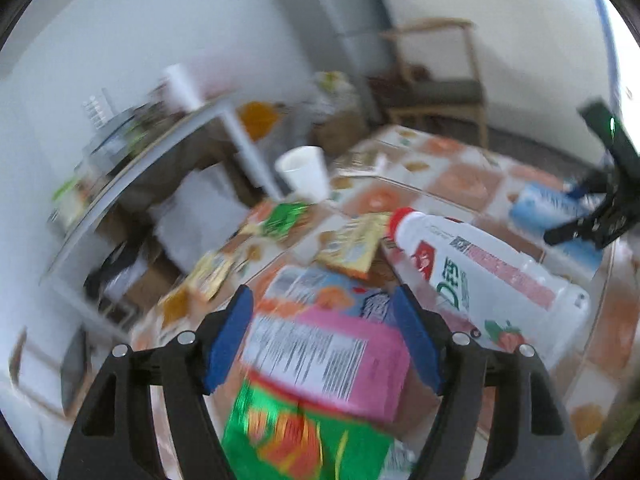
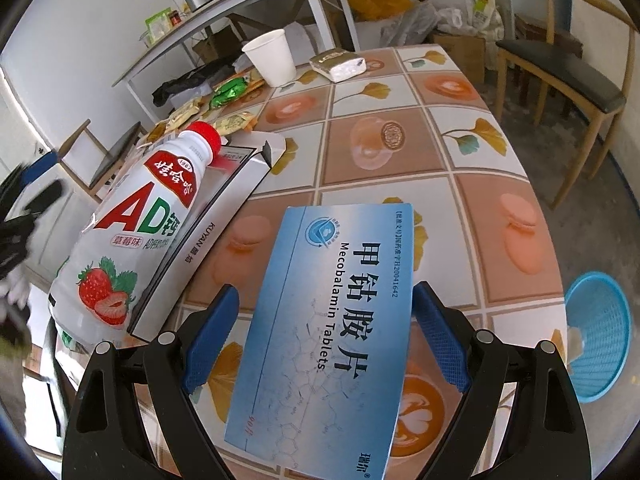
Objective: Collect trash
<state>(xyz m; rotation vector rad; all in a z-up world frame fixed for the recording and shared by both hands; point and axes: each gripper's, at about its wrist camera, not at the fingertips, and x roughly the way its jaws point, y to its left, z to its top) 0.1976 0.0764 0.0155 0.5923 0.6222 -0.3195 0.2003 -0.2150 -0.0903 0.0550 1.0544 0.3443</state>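
Observation:
In the left wrist view my left gripper [image 1: 322, 296] stands wide over a blurred pile of trash. A pink carton [image 1: 320, 344] lies between its blue pads, which show no firm press on it, and a green snack bag [image 1: 304, 436] lies under the carton. To the right a white milk bottle [image 1: 480, 272] with a red cap rests on its side. My right gripper [image 2: 326, 290] straddles a blue tablet box [image 2: 332, 320]. Table shows between the box and the left pad. The bottle [image 2: 132, 232] leans on a white carton [image 2: 224, 208].
A paper cup [image 2: 272, 58], a tissue pack [image 2: 340, 64] and several snack wrappers [image 2: 228, 92] sit at the far side of the tiled table [image 2: 460, 152]. A blue basket [image 2: 600, 332] stands on the floor at the right. A wooden chair [image 2: 560, 80] and a side table [image 2: 224, 12] stand beyond.

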